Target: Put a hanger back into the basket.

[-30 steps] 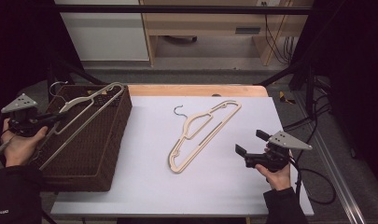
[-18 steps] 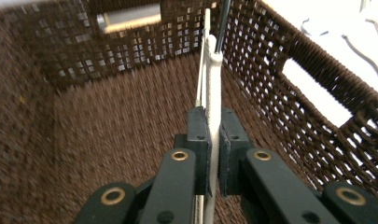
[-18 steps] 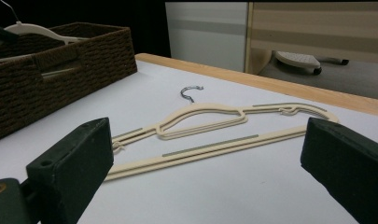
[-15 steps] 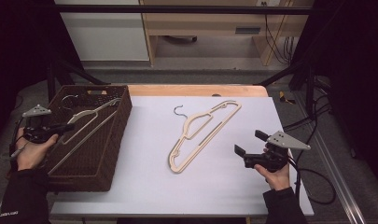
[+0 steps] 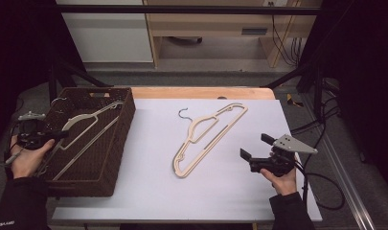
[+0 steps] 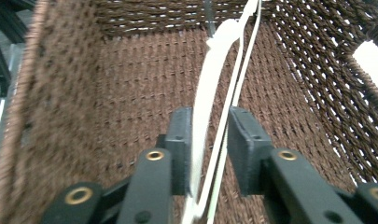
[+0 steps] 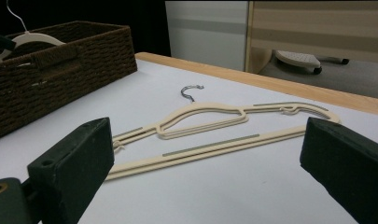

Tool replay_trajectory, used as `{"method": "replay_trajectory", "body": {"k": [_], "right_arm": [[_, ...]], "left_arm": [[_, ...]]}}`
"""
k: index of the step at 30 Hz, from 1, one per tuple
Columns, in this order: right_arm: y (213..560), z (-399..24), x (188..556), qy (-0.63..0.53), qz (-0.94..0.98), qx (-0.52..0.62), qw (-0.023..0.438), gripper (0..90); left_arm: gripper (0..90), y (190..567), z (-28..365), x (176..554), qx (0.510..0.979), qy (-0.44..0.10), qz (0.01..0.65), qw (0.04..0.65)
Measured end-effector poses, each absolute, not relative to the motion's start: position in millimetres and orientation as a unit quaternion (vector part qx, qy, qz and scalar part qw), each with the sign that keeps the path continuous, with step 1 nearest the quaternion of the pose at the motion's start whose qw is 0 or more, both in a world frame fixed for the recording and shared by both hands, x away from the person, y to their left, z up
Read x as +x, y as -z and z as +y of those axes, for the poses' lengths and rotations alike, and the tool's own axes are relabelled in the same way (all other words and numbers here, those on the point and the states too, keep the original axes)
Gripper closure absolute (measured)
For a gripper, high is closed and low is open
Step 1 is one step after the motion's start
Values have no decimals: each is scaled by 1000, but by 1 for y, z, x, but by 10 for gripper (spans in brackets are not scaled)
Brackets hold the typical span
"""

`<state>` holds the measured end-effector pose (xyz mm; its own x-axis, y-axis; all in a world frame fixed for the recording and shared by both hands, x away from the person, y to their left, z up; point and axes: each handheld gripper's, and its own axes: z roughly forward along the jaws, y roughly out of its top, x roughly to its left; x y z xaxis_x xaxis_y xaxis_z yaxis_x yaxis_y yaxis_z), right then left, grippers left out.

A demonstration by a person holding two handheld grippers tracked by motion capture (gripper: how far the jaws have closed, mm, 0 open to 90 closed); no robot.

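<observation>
White table (image 5: 239,191) carries a brown wicker basket (image 5: 117,143) at its left edge. One cream hanger (image 5: 208,139) lies mid-table; another hanger (image 5: 84,125) rests in the basket, pinched by the left gripper (image 6: 209,140). Right gripper (image 5: 251,147) gapes wide, empty, near the right edge.

The left gripper (image 5: 57,135) moved toward six o'clock and lowered its hanger (image 5: 84,125) down into the wicker basket (image 5: 116,163).

A small white print sits on the person's left sleeve (image 5: 5,224), too blurred to read; no other lettering is legible.
</observation>
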<state>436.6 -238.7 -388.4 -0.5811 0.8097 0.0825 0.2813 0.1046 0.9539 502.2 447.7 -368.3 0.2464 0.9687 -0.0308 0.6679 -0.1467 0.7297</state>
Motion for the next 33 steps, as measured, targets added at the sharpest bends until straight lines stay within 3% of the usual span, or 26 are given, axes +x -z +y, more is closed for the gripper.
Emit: {"method": "replay_trajectory", "body": {"k": [6, 12, 26, 33], "right_arm": [[389, -237, 437, -544, 704, 388, 242, 33], [387, -240, 436, -548, 700, 388, 245, 34], [387, -242, 436, -546, 697, 392, 249, 33], [387, -243, 436, -546, 696, 393, 251, 33]], "left_arm": [[616, 359, 459, 483, 694, -248, 577, 350], [559, 342, 454, 462, 679, -274, 546, 406], [154, 308, 372, 436, 653, -307, 447, 528], [98, 310, 330, 437, 658, -287, 419, 555]]}}
